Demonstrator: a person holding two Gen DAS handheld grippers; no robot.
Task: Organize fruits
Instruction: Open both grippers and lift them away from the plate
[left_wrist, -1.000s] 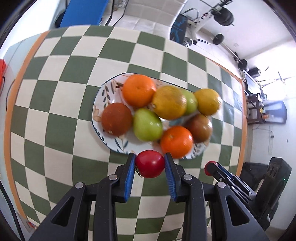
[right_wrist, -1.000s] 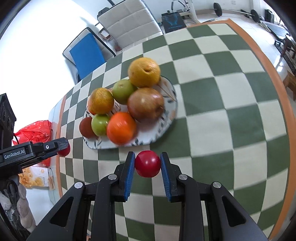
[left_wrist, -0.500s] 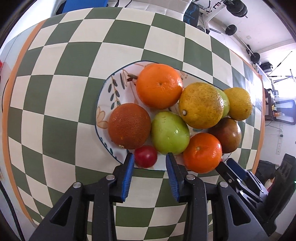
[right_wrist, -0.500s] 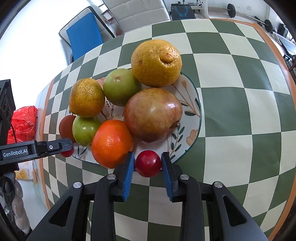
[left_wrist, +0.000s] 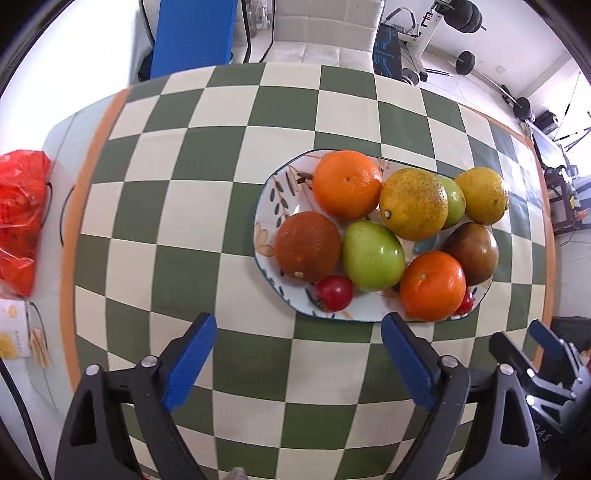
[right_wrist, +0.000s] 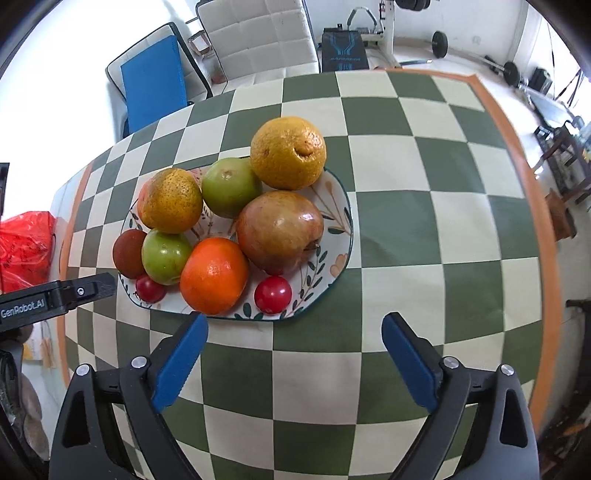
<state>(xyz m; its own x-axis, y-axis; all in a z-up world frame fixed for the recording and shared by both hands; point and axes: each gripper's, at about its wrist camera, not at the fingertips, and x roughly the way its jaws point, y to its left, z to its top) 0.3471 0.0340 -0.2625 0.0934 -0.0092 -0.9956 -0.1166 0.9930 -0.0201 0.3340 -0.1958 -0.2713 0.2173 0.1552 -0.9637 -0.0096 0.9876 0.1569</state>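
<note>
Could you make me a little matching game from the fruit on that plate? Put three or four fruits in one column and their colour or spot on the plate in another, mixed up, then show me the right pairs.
Seen from the right wrist camera.

Things:
1. pomegranate
2. bright orange
3. yellow citrus
4. small red fruit

Descriptions:
A. at the far rim of the plate
B. glossy red, alone near the plate's front rim
C. biggest fruit, brownish red
D. vivid orange, just left of the small red one

Pairs: 1-C, 2-D, 3-A, 4-B
</note>
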